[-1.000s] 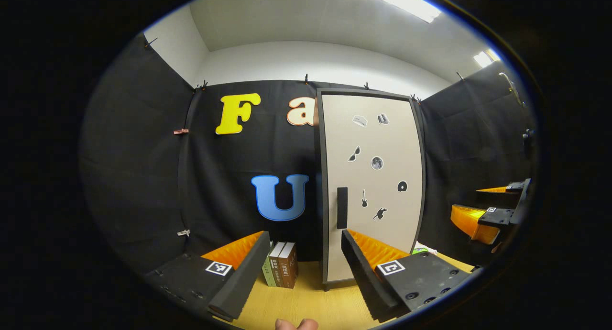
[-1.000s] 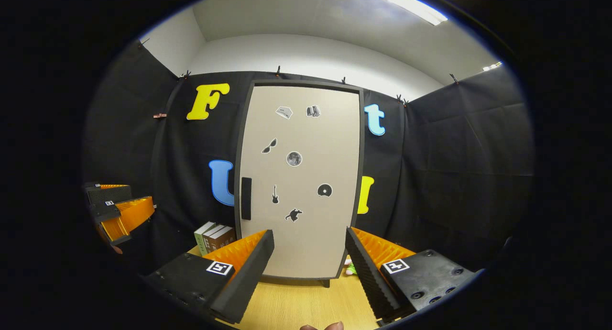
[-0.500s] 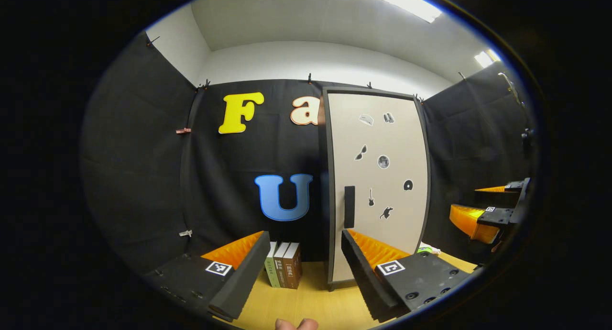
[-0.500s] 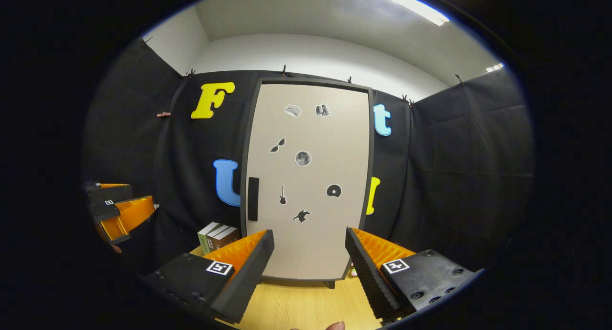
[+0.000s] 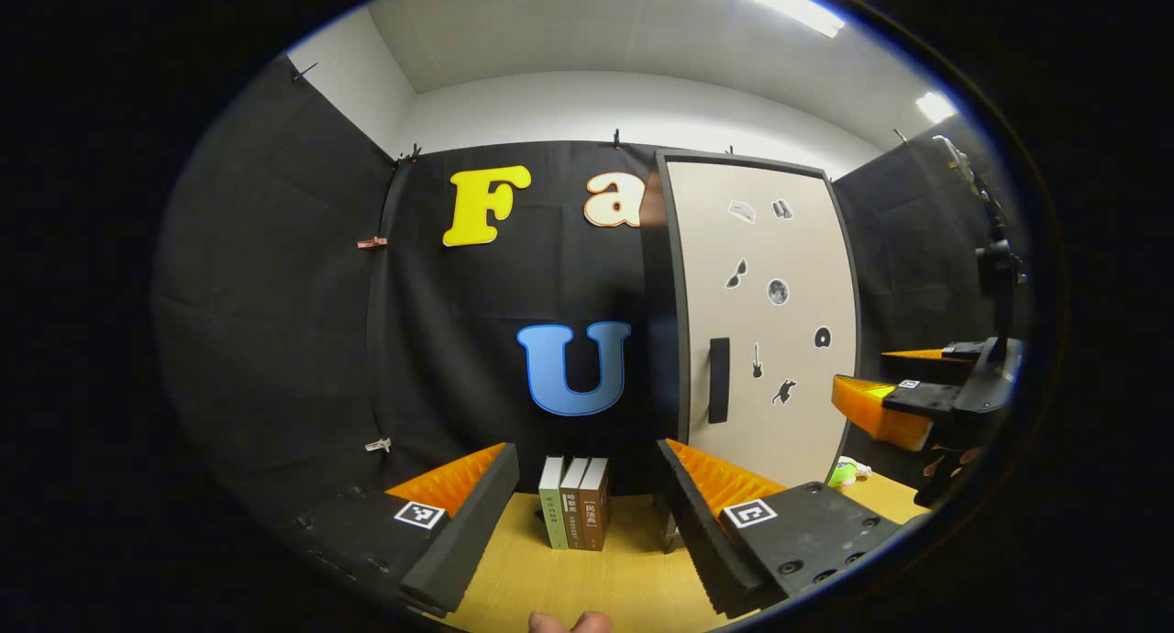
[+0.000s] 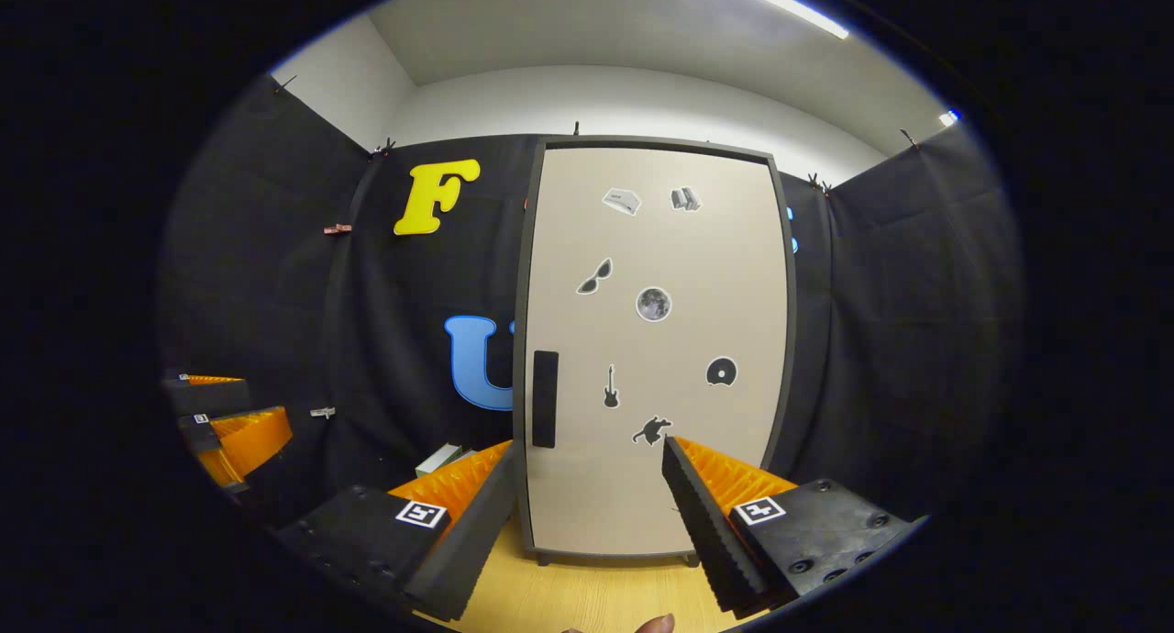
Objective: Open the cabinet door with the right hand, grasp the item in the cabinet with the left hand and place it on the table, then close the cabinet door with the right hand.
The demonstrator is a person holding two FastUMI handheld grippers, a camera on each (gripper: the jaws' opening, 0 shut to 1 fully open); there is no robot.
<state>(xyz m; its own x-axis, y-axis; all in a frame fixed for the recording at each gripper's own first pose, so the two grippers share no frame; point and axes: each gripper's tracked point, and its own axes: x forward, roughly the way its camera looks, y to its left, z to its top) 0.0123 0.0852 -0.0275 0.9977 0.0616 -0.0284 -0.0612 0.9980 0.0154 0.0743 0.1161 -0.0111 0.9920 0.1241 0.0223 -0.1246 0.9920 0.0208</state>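
**Beige door closed, both grippers spread and empty**

Beige and matte, the cabinet door (image 6: pixel 656 349) stands shut inside a dark, thin frame, a tall flat slab with softly rounded corners, in the right gripper view. Small cut-out stickers (image 6: pixel 653 304) dot its face: a round moon-like disc, sunglasses, a guitar, a record shape. A narrow black bar handle (image 6: pixel 545 398) runs upright near the door's 9 o'clock edge. The item behind the door cannot be seen.

The right gripper (image 6: pixel 587 500) hovers in front of the door's lower part, its jaws wide apart with nothing between them; its ribbed, sawtooth-textured fingers (image 6: pixel 702 514) frame the door's bottom edge without touching it. The handle sits at about 11 o'clock from the gripper's gap.

In the left gripper view, the left gripper (image 5: pixel 587 505) is likewise spread and holds nothing. Between its fingers, at 12 o'clock, three hardback books (image 5: pixel 575 503) stand upright, spines outward, on the pale wood-grain table (image 5: pixel 587 583). The cabinet rises at 1 o'clock, and the other gripper shows at 3 o'clock, near the door's far edge. A small green-and-white soft object (image 5: pixel 846 472) lies on the table at the cabinet's foot, at about 3 o'clock; it is too small to make out.
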